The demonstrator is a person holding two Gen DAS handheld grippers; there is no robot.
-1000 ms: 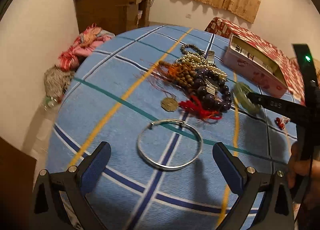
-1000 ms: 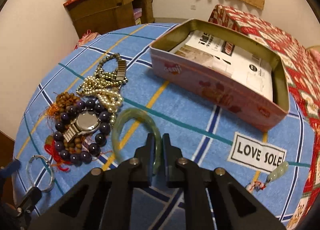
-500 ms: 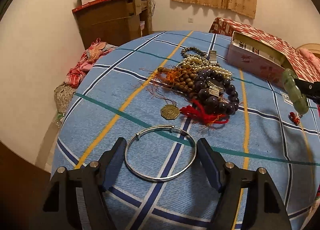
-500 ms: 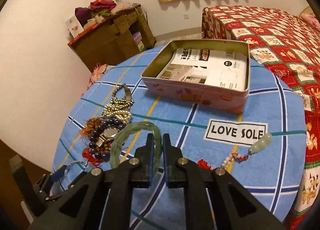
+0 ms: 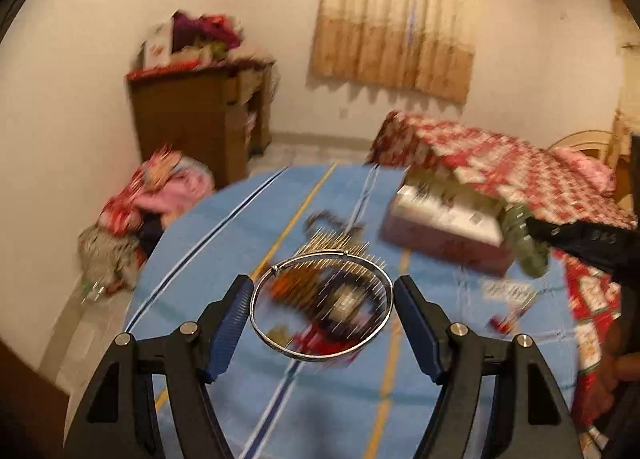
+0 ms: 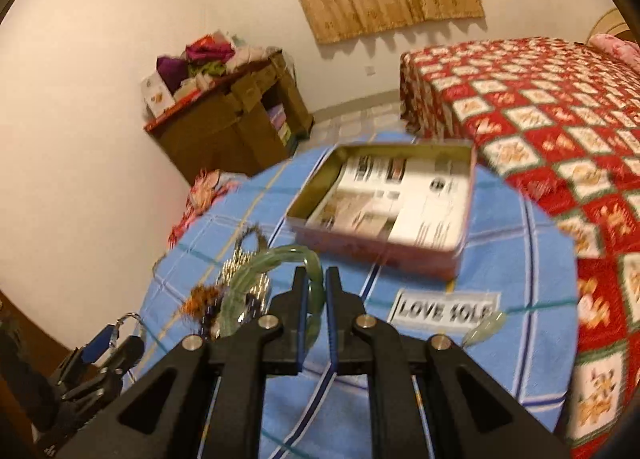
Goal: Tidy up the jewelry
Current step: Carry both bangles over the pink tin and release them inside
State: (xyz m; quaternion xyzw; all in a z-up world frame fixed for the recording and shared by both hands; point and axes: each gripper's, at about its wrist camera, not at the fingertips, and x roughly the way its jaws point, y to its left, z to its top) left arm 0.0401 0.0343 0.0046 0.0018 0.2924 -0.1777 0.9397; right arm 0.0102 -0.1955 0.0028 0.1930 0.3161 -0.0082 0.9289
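Observation:
My left gripper (image 5: 322, 309) is shut on a silver bangle (image 5: 320, 357), its pads against the ring's two sides, and holds it lifted above the blue table (image 5: 240, 227). My right gripper (image 6: 316, 291) is shut on a green jade bangle (image 6: 260, 269) and holds it in the air; that bangle also shows in the left wrist view (image 5: 522, 243). A pile of beads, pearls and a watch (image 6: 236, 279) lies on the table below. An open pink tin (image 6: 400, 243) with papers inside stands at the far side.
A jade pendant on a red cord (image 6: 486, 327) lies near a "LOVE SOLE" label (image 6: 444, 309). A bed with a red patterned cover (image 6: 560, 107) is to the right. A wooden cabinet (image 6: 228, 131) and a heap of clothes (image 5: 156, 195) stand beyond the table.
My left gripper closed on the silver bangle and lifted it off the table. My right gripper rose with the jade bangle and moved toward the tin.

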